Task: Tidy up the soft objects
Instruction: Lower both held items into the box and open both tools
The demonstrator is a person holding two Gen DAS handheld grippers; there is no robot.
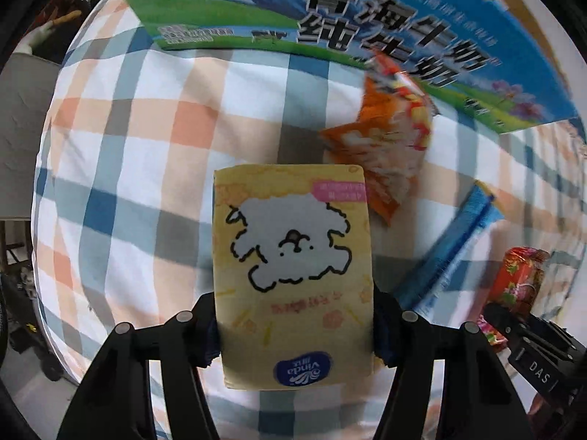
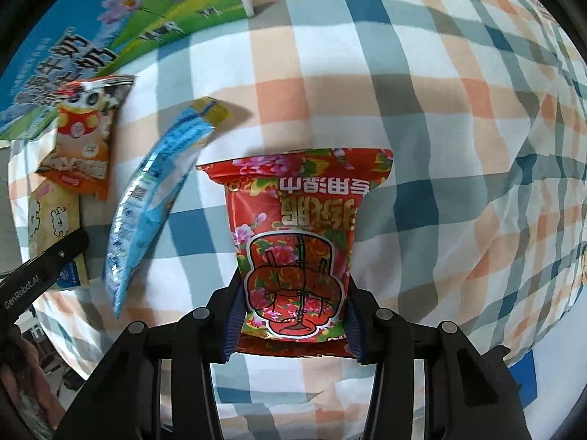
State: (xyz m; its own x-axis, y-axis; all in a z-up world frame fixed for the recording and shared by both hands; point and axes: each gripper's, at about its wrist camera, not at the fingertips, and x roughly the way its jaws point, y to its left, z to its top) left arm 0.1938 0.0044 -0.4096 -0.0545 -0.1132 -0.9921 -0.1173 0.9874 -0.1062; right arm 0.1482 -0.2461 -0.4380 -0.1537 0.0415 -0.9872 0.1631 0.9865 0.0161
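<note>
I have one soft pack in each tool and nothing visibly put away. My left gripper (image 1: 295, 324) is clamped across the lower half of the yellow Vinda tissue pack (image 1: 293, 256), its pads pressing both long edges, the pack pointing straight ahead over the checked cloth (image 1: 139, 154). My right gripper (image 2: 291, 324) is squeezed onto the red floral wet-wipe pack (image 2: 297, 242), which also sticks out forward and level above the cloth.

Two items are loose on the cloth: the orange snack bag (image 2: 79, 146), lying just beside the milk carton box (image 1: 367, 11), and the blue sachet (image 2: 154, 201) between that bag and my right tool. I judge the job to be at an early stage, with both held packs to place and those two to collect. Whether the box is open to receive them I cannot tell, since only its printed side shows.

Both tools sit low and near each other, side by side, aimed toward the box. The left tool's tip shows at the edge of the right wrist view, close to the sachet.
</note>
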